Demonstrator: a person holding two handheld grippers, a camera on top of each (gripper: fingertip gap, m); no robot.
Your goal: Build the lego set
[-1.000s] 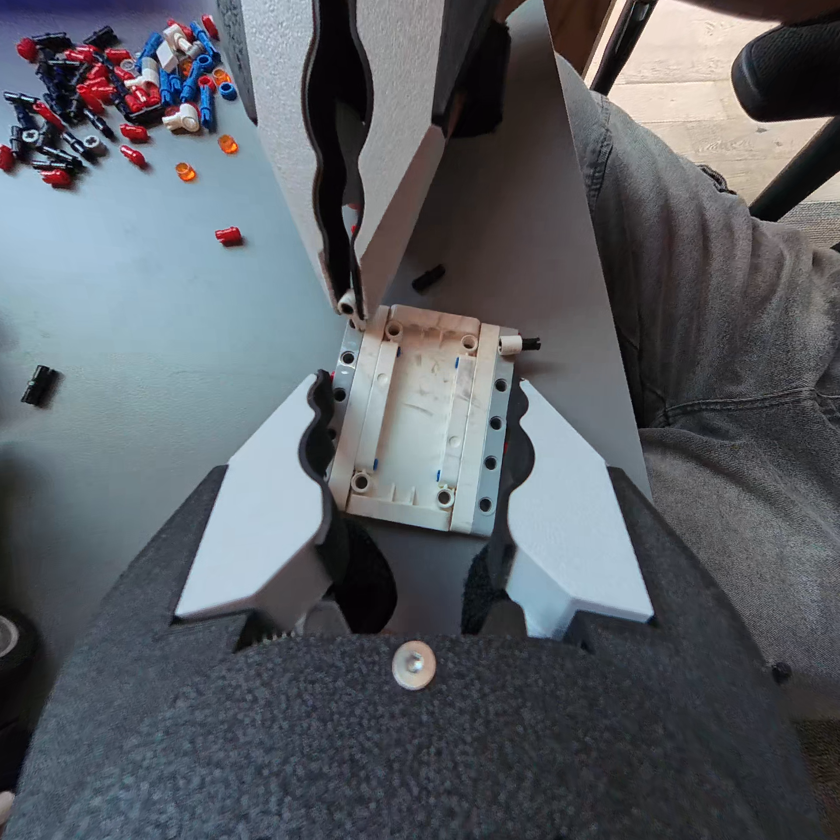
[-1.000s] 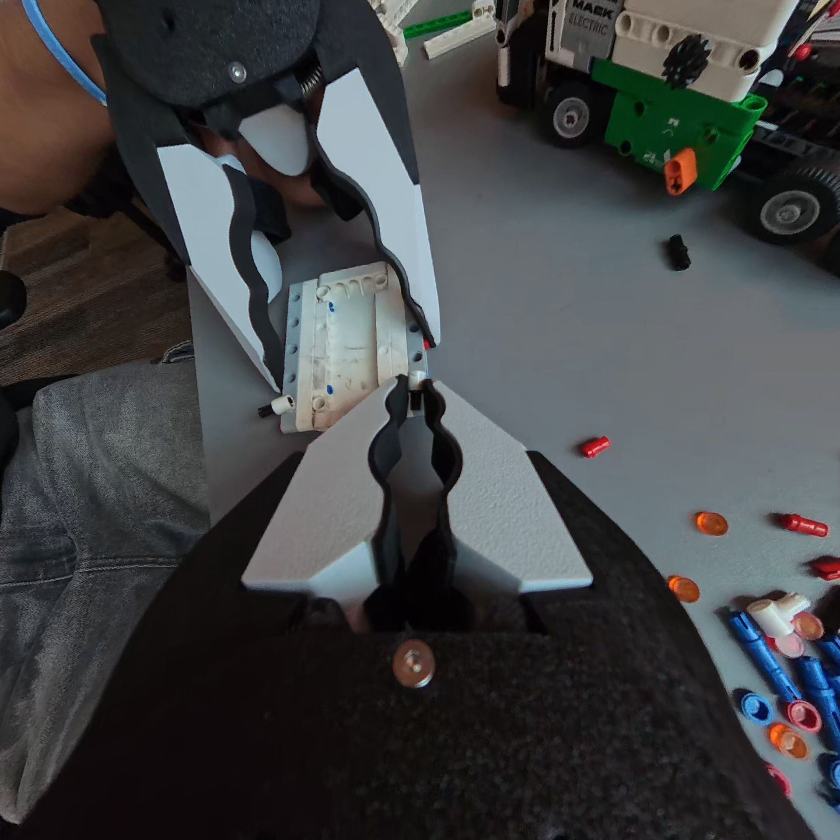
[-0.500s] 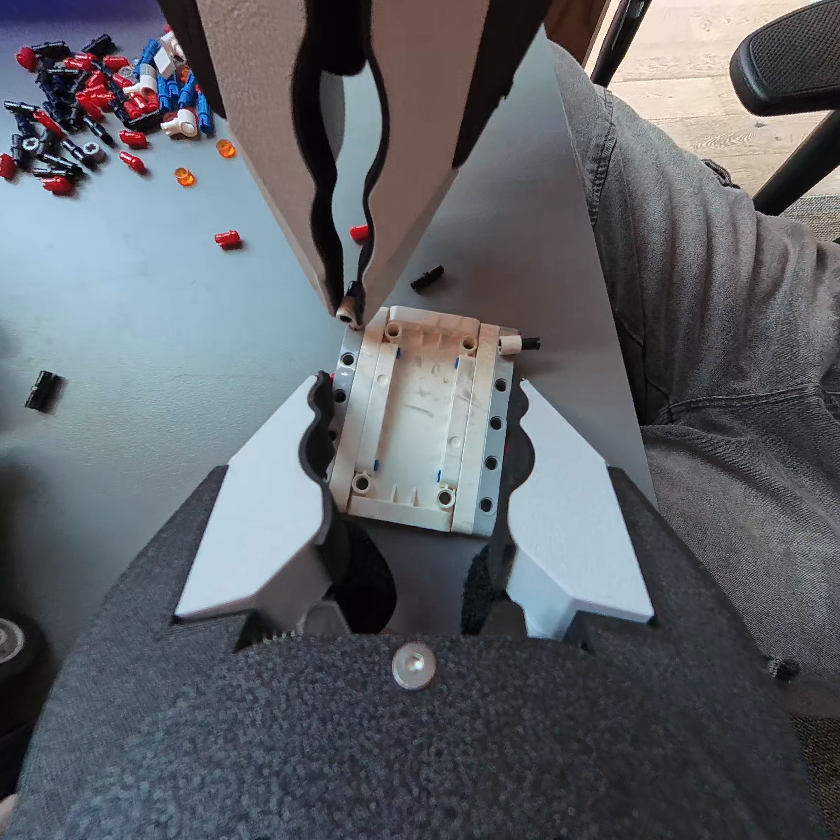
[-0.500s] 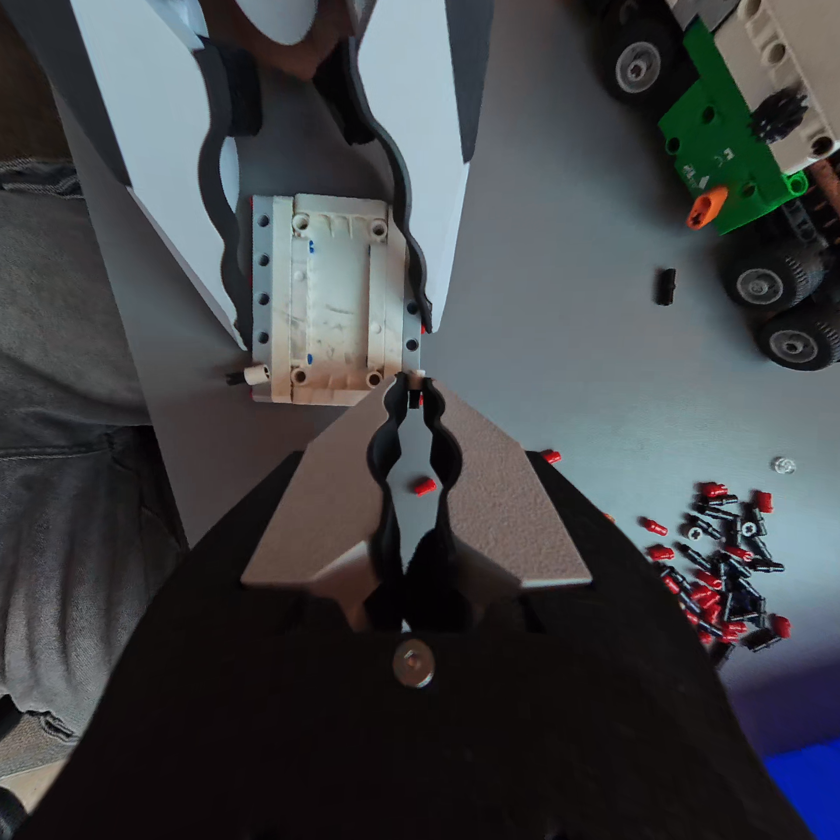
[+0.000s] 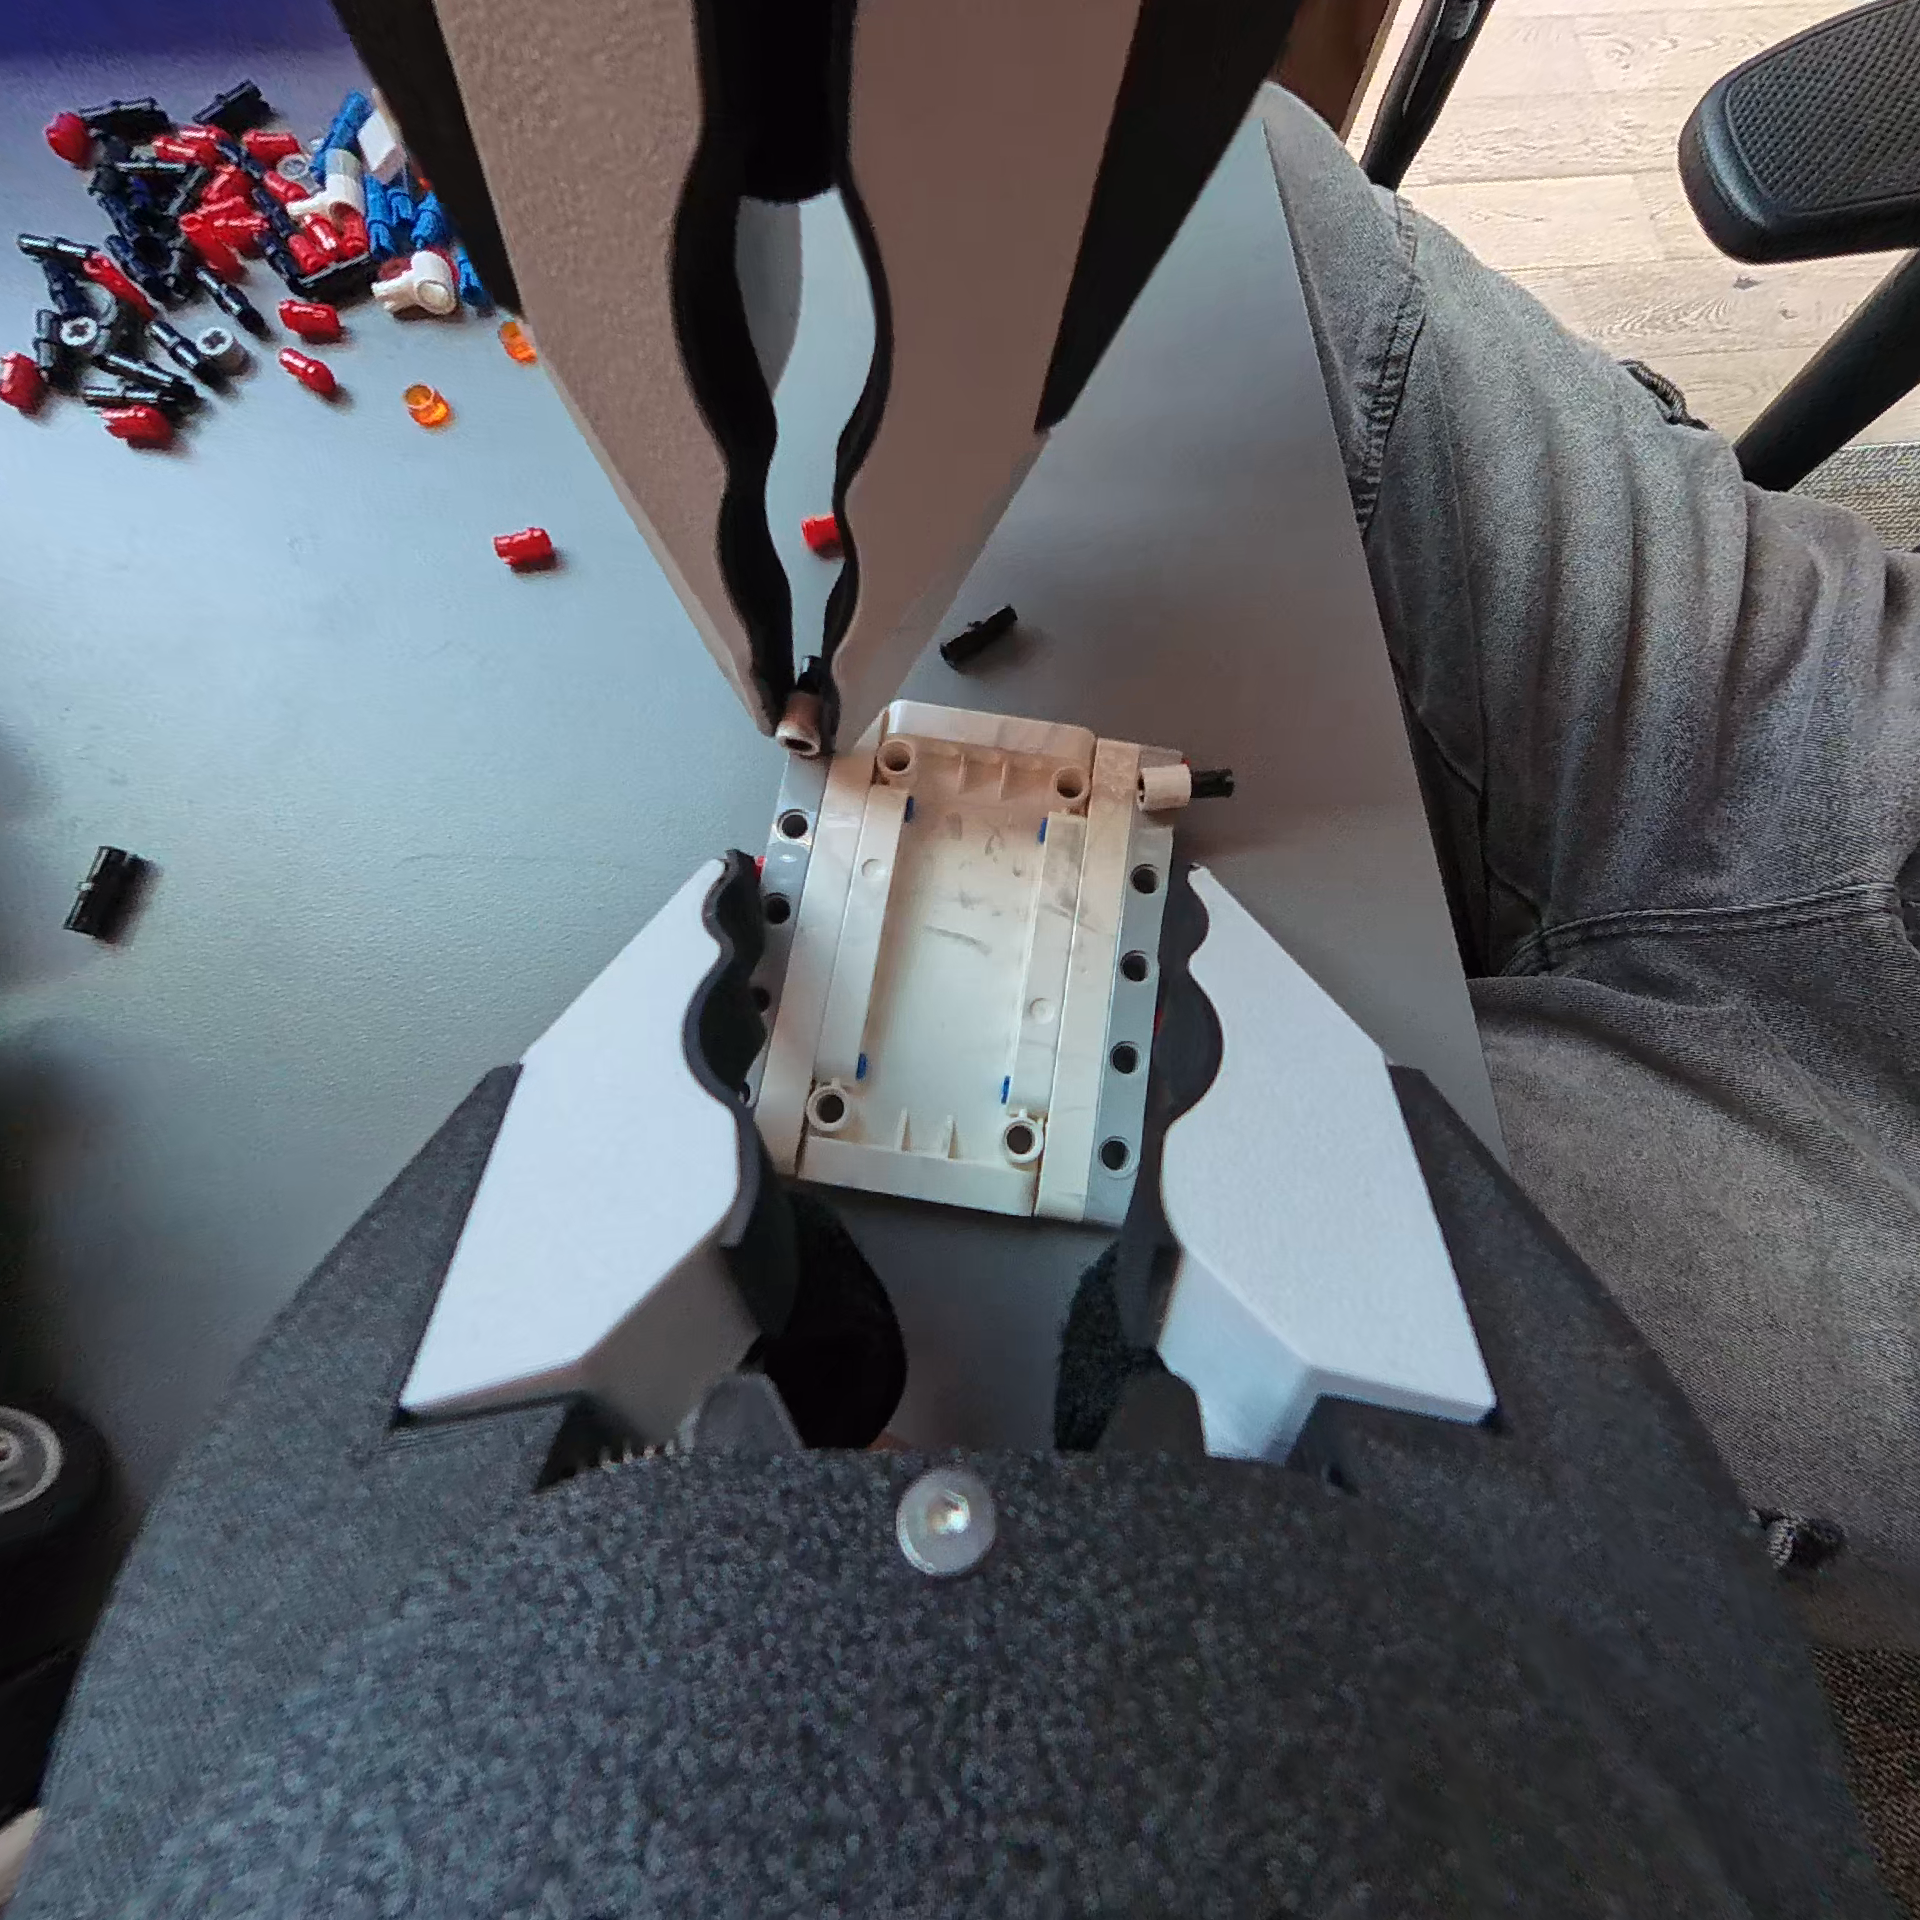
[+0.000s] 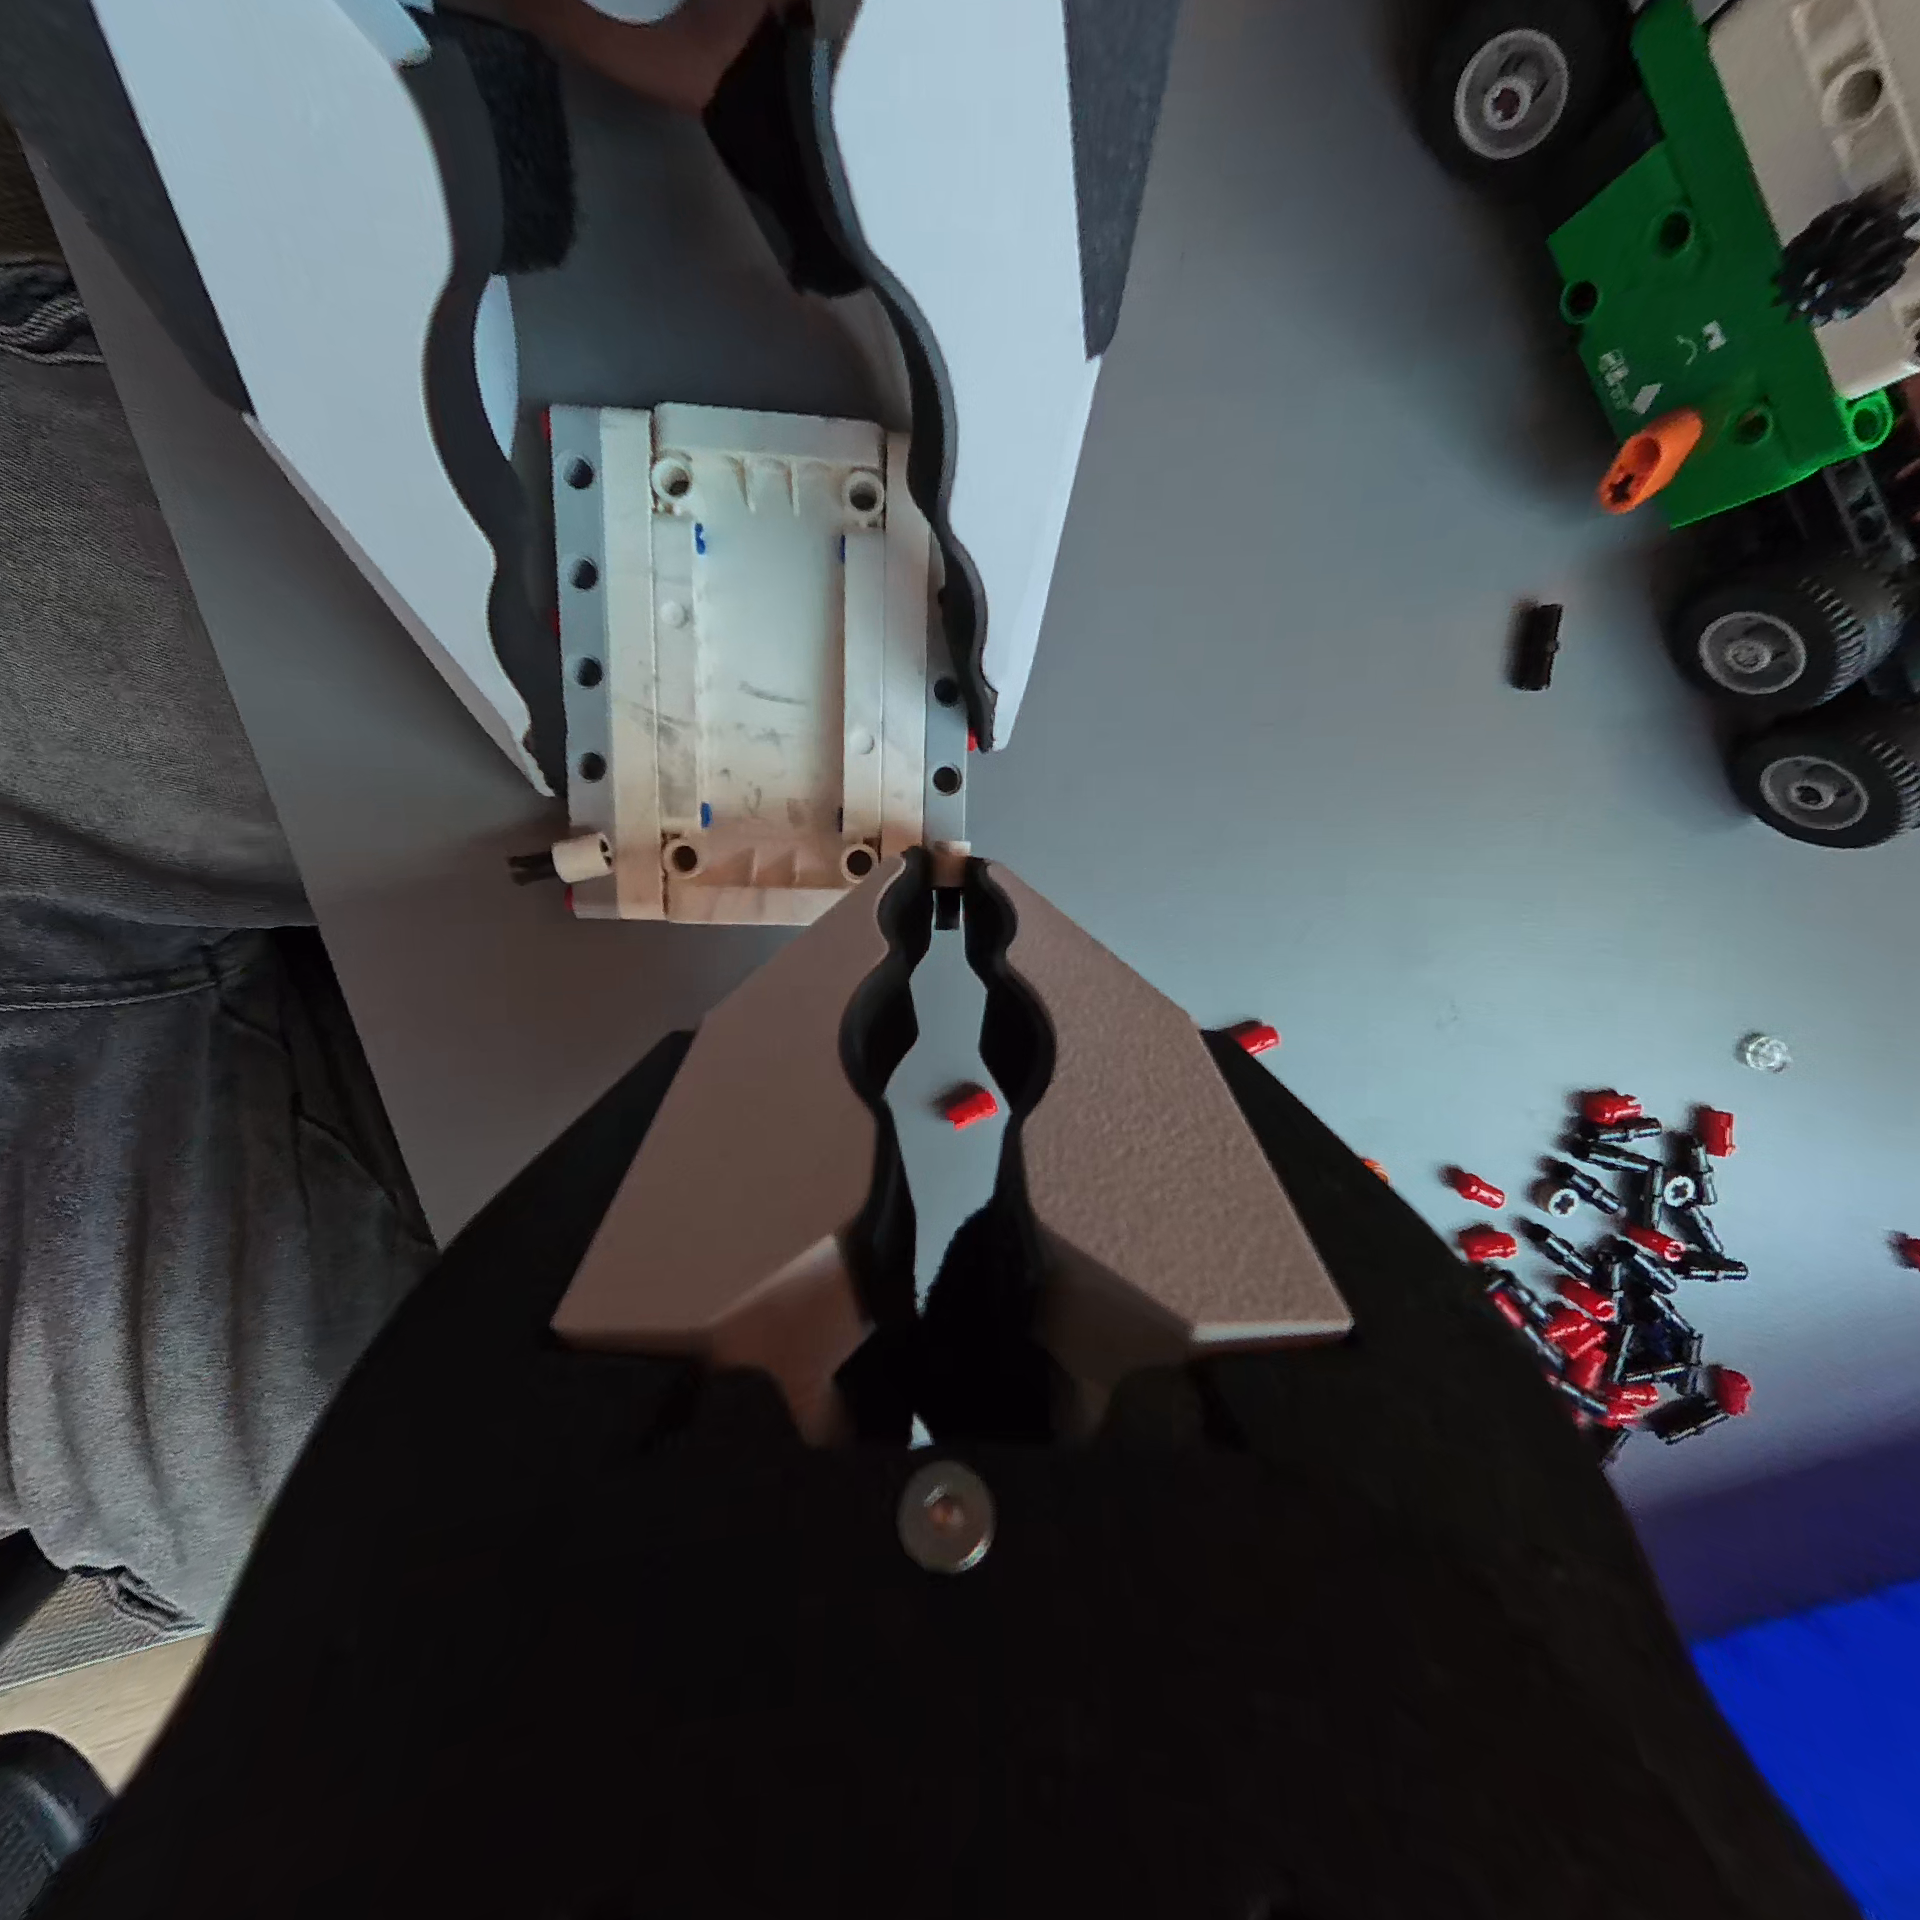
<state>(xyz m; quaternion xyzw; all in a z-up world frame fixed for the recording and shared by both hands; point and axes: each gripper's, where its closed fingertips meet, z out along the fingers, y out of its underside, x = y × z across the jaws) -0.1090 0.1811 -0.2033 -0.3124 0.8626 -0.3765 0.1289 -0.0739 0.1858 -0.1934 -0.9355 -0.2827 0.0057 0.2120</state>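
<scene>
My left gripper [image 5: 964, 878] is shut on a white lego panel [image 5: 966, 987] with a grey holed beam along each long side, gripping it across the beams just above the grey table [image 5: 312, 727]. My right gripper [image 6: 940, 873] is shut on a small tan bush with a black pin [image 6: 948, 868] and holds it against the end of one grey beam at the panel's corner. In the left wrist view the right gripper [image 5: 805, 717] comes in from the top. A second tan bush with a pin [image 5: 1169, 787] sticks out at the panel's other far corner.
A pile of red, black and blue pins [image 6: 1621, 1278] lies on the table. A green and white lego truck [image 6: 1714, 312] stands at the right. Loose black pins [image 5: 977, 634] and red pins [image 5: 525, 545] lie about. A person's grey-trousered leg [image 5: 1610, 727] is past the table edge.
The right gripper has swung round to face the panel end-on, keeping the bush at the beam's corner. The left gripper and the panel have stayed put.
</scene>
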